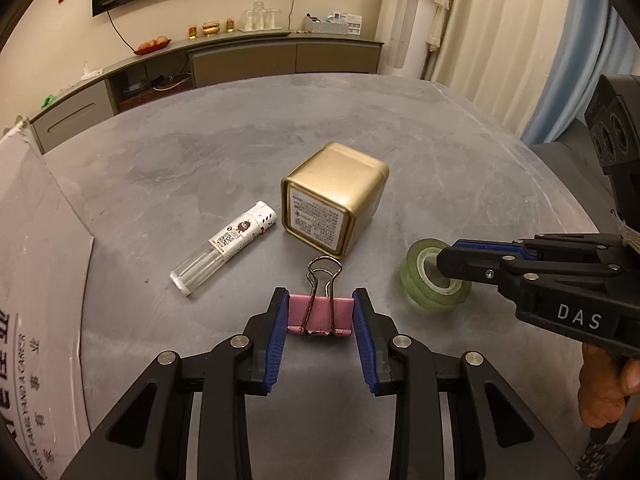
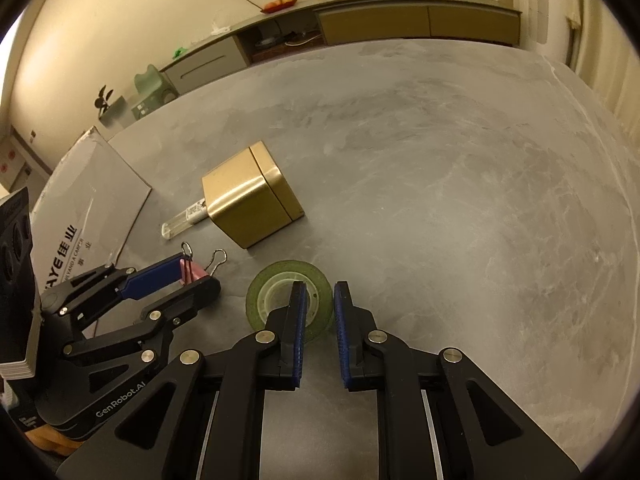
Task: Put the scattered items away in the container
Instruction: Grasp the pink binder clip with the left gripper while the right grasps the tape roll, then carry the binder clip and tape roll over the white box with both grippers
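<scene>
Left gripper (image 1: 320, 312) is clamping the pink clip (image 1: 320, 314) near the tin (image 1: 334, 196); right gripper (image 2: 320, 304) is narrowly straddling the tape roll's (image 2: 280, 288) wall.

Warm, yellowish indoor light falls from above on the grey table (image 1: 200, 152), dim enough to leave its surface mottled and dull. Soft sheen marks the top face of the gold tin (image 1: 340, 176) and the clear end of the lighter (image 1: 196, 272), while short, soft shadows sit under both. Both fisheye views bend straight lines hard: the table's far edge bows, the sideboard (image 1: 248, 60) curves, and black vignette fills every corner. The near gripper fingers (image 2: 298, 316) look sharp; the far wall softens slightly.
</scene>
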Demonstrator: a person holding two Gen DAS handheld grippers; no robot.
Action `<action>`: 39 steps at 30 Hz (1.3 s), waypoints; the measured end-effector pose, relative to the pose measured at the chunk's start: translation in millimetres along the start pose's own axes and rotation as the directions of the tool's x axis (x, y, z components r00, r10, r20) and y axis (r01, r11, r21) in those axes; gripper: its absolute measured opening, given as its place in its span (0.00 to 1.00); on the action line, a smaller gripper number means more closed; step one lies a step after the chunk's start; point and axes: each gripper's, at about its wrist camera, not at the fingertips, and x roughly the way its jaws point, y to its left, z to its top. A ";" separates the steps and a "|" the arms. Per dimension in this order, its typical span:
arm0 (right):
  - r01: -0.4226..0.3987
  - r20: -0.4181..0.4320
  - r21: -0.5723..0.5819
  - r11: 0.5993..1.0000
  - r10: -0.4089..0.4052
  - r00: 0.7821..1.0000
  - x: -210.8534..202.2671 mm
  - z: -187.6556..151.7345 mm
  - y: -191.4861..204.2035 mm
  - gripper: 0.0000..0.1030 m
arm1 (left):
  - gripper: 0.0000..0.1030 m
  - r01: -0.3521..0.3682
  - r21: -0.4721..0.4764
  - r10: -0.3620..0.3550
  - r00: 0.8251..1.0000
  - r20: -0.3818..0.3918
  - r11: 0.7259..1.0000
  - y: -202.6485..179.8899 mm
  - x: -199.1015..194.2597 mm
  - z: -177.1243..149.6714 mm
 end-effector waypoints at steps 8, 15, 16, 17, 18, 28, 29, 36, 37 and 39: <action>-0.037 0.022 0.014 0.999 0.037 0.999 -15.0 -3.7 0.1 0.14 | 0.32 -0.009 0.010 0.008 0.999 0.046 1.000 -13.1 -28.6 1.9; -0.068 0.043 0.019 0.997 0.068 0.997 -29.8 -8.8 2.7 0.14 | 0.32 -0.018 0.010 0.018 0.997 0.075 1.000 -25.1 -52.6 3.0; -0.073 0.046 0.019 0.997 0.072 0.996 -32.2 -9.6 3.5 0.14 | 0.32 -0.020 0.009 0.020 0.997 0.080 1.000 -26.7 -56.7 3.0; -0.077 0.049 0.019 0.997 0.076 0.996 -34.6 -10.4 3.9 0.14 | 0.32 -0.021 0.008 0.020 0.996 0.086 1.000 -28.2 -60.6 2.9; -0.083 0.052 0.020 0.996 0.081 0.995 -37.2 -11.3 4.2 0.14 | 0.32 -0.023 0.007 0.022 0.996 0.091 1.000 -29.2 -64.3 3.0; -0.119 0.082 0.016 0.993 0.117 0.990 -58.5 -18.6 7.4 0.14 | 0.32 -0.057 -0.018 0.059 0.990 0.131 0.998 -33.1 -99.2 2.8; -0.121 0.083 0.014 0.993 0.119 0.989 -59.9 -19.6 8.0 0.14 | 0.32 -0.063 -0.024 0.066 0.989 0.133 0.998 -32.5 -102.5 2.4; -0.134 0.100 0.000 0.991 0.133 0.986 -70.9 -27.6 17.0 0.14 | 0.32 -0.099 -0.068 0.108 0.983 0.145 0.993 -23.9 -126.1 -1.2; -0.137 0.102 -0.004 0.991 0.136 0.985 -73.0 -29.0 19.1 0.14 | 0.32 -0.100 -0.075 0.110 0.983 0.150 0.992 -22.3 -130.2 -1.7; -0.141 0.106 -0.013 0.990 0.141 0.984 -77.2 -32.3 24.0 0.14 | 0.32 -0.093 -0.093 0.107 0.981 0.160 0.991 -18.5 -139.1 -3.4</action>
